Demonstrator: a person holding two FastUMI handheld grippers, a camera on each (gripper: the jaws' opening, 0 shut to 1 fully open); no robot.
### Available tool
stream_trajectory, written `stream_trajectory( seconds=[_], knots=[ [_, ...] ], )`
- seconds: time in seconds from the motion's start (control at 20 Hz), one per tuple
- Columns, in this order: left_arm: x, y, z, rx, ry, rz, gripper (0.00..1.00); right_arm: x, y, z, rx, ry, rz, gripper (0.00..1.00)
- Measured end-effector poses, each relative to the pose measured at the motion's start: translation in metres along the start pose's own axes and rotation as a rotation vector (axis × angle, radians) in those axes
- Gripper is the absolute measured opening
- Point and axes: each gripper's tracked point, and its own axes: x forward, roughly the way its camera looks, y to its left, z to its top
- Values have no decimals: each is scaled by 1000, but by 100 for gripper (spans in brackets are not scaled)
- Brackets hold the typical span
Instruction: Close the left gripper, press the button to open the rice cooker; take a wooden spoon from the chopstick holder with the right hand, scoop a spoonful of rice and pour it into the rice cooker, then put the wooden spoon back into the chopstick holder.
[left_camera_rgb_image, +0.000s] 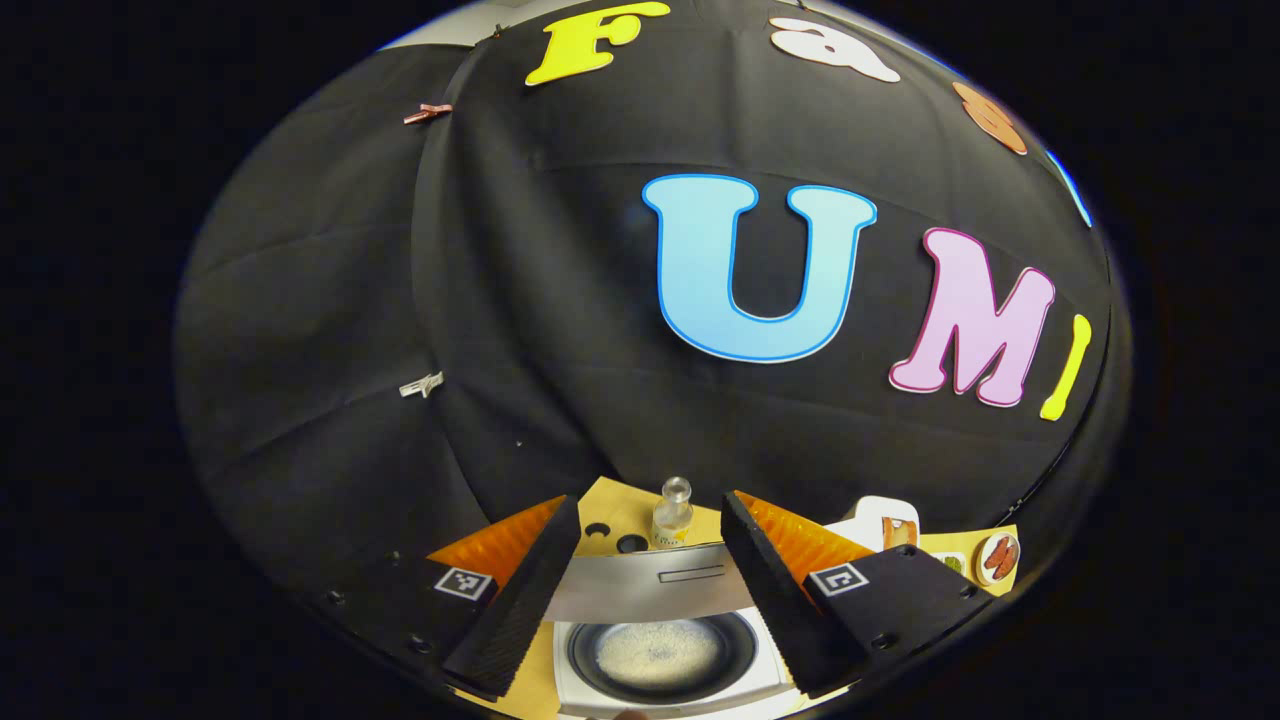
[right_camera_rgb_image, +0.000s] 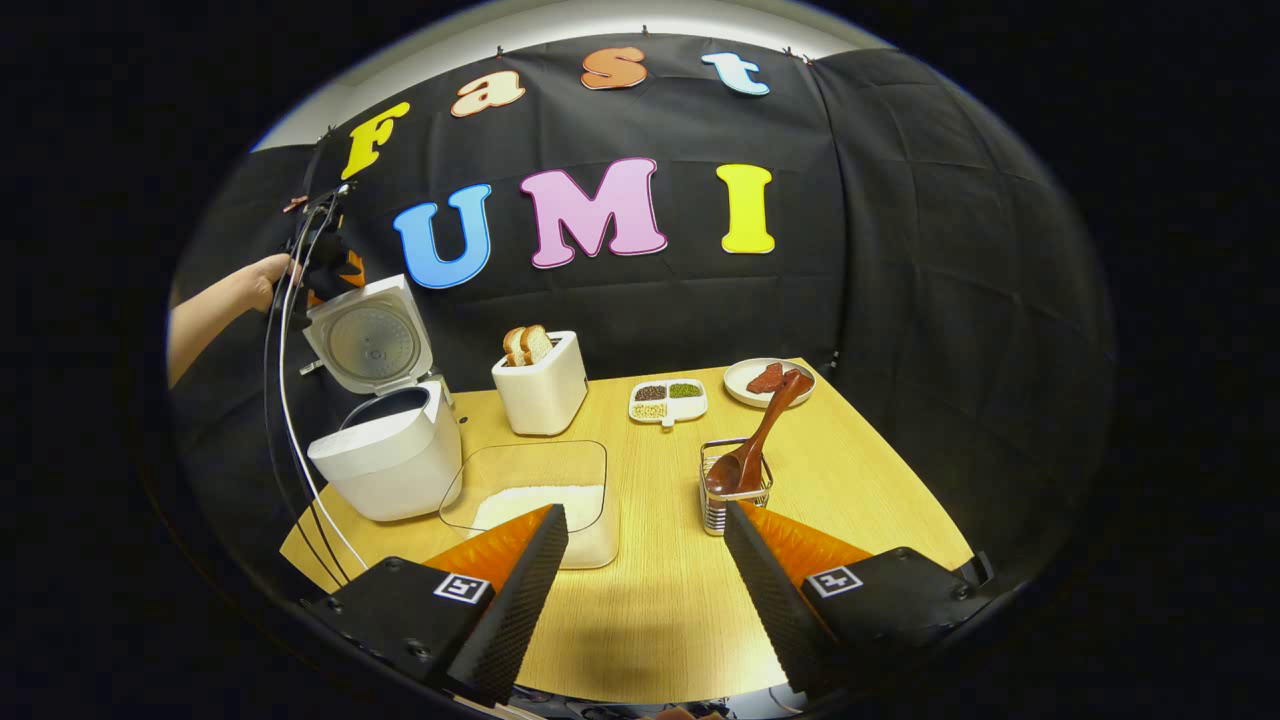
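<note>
The white rice cooker (right_camera_rgb_image: 385, 460) stands at the table's left with its lid (right_camera_rgb_image: 370, 345) raised. In the left gripper view I look down into its pot (left_camera_rgb_image: 660, 652), which has rice on the bottom, with the lid's edge (left_camera_rgb_image: 650, 585) behind it. My left gripper (left_camera_rgb_image: 645, 600) hangs above the cooker, open and holding nothing; a hand (right_camera_rgb_image: 255, 285) holds it above the lid. The wooden spoon (right_camera_rgb_image: 755, 440) leans in the wire chopstick holder (right_camera_rgb_image: 733, 500), bowl down. My right gripper (right_camera_rgb_image: 645, 590) is open over the table's near side, short of the holder. A clear box of rice (right_camera_rgb_image: 545, 495) sits between cooker and holder.
A white toaster (right_camera_rgb_image: 542, 385) with bread slices, a divided dish (right_camera_rgb_image: 668, 400) of grains and a plate (right_camera_rgb_image: 768, 380) of food line the back of the wooden table (right_camera_rgb_image: 880, 480). A small bottle (left_camera_rgb_image: 672, 512) stands behind the cooker. Cables (right_camera_rgb_image: 285, 400) hang beside the cooker.
</note>
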Motion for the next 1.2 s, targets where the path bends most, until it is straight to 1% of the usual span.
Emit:
stream_trajectory(
  seconds=[0.2, 0.3, 0.35, 0.5, 0.6, 0.65, 0.75, 0.85, 1.0, 1.1, 1.15, 1.2],
  knots=[
    [-29, -8, -45, 26, -10, 15, 100, 8, -10, -3, 6, 19, -1, 99],
    [-37, -11, -75, 14, 14, 14, 100, 12, -11, -3, 12, 26, 10, 99],
    [-41, -12, -91, 8, 33, 13, 100, 5, -16, -6, 10, 30, 18, 99],
    [-49, -15, -131, 27, 68, 10, 100, 8, -15, -9, -17, 45, 48, 99],
    [-51, -13, -153, 14, 93, 8, 100, 11, -15, -14, -36, 60, 66, 99],
    [-50, -15, -166, 3, 108, 10, 100, 23, -9, -12, -39, 70, 77, 99],
    [-48, -18, -191, -9, 135, 19, 100, 26, -7, -15, -41, 85, 97, 99],
    [-44, -21, -210, 7, 145, 26, 100, 26, -5, -13, -48, 87, 112, 99],
    [-43, -21, -236, -26, 162, 45, 100, 32, -5, -16, -48, 92, 132, 99],
    [-42, -24, -244, 7, 122, 45, 100, 33, -3, -19, -44, 104, 154, 99],
    [-43, -24, -246, 9, 116, 34, 100, 24, -8, -25, -48, 111, 157, 99],
    [-43, -25, -249, 7, 124, 31, 100, 26, -10, -26, -48, 115, 161, 99]
  ],
)
